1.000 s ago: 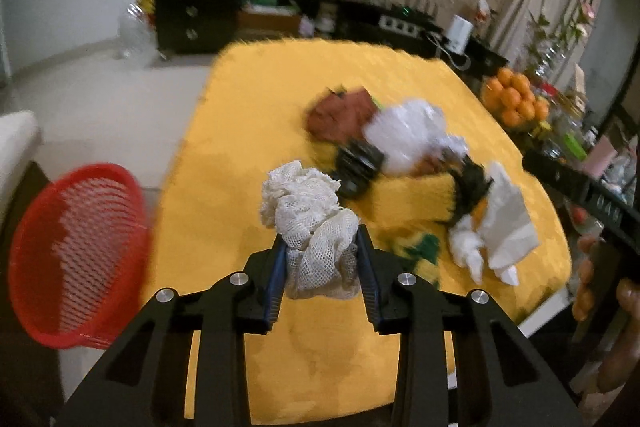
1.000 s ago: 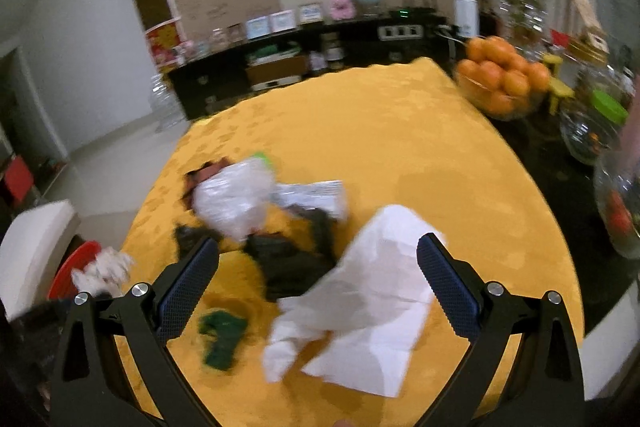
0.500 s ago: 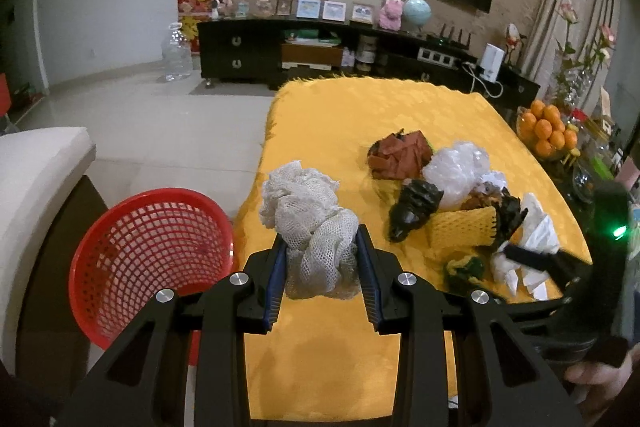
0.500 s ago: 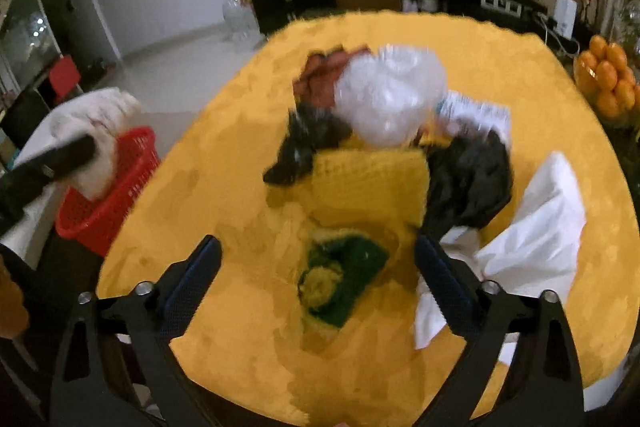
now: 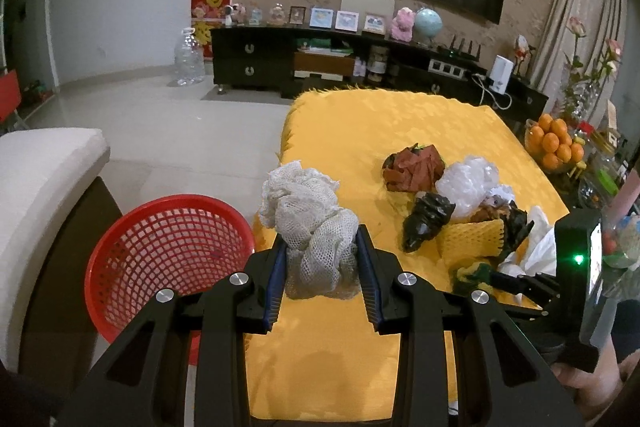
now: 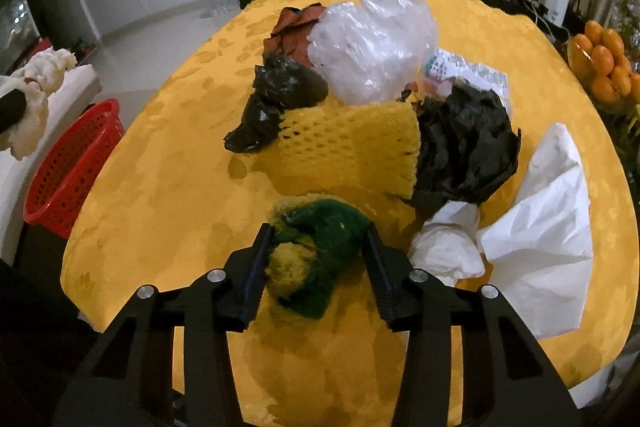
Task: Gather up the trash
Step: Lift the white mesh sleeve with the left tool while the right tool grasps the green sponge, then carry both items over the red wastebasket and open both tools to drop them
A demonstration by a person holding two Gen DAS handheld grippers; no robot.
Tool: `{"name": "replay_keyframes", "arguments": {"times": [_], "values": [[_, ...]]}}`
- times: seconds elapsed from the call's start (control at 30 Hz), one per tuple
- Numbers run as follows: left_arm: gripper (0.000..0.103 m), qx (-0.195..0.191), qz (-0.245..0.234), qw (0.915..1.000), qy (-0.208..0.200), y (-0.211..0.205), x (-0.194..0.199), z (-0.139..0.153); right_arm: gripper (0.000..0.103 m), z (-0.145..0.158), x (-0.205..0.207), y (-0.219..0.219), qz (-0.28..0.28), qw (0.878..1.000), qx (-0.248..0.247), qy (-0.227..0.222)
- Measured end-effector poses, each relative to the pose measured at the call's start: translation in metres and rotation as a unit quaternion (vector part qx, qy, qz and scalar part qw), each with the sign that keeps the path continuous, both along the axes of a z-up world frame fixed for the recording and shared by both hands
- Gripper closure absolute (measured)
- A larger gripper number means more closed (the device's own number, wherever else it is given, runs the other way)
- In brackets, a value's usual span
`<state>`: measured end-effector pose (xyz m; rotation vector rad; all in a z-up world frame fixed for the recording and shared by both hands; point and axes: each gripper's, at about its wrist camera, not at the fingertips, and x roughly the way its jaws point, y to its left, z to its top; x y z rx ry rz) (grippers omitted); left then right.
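Left wrist view, item one: my left tongs [image 5: 321, 259], clamped on a wad of white netting [image 5: 310, 223], held above the near edge of the yellow tabletop [image 5: 360, 131]; red basket [image 5: 168, 259] lower, to their left, off the tabletop. Right wrist view, item two: my right tongs [image 6: 318, 259], jaws just closing, pads against a green and yellow scrubber [image 6: 312, 255] lying on the tabletop; beyond it yellow foam netting [image 6: 352, 147], black bags [image 6: 464, 143], clear plastic [image 6: 372, 43]; white tissue [image 6: 536, 227] to the right.
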<state>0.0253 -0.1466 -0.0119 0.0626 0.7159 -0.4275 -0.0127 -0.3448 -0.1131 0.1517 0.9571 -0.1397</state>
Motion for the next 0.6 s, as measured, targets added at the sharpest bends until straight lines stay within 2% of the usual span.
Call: {"name": "replay_keyframes", "arguments": {"times": [0.13, 0.3, 0.6], "values": [[0.072, -0.001, 0.010, 0.9999, -0.002, 0.004, 0.002, 0.002, 0.060, 0.009, 0.001, 0.003, 0.004, 1.000, -0.004, -0.013], [0.072, 0.002, 0.028, 0.9994, -0.018, 0.013, 0.003, 0.009, 0.060, 0.037, 0.000, 0.009, 0.006, 0.998, -0.014, -0.058], [0.072, 0.013, 0.073, 0.9964, -0.041, 0.040, 0.011, 0.024, 0.060, 0.085, 0.017, 0.029, 0.016, 0.993, -0.011, -0.112]]}}
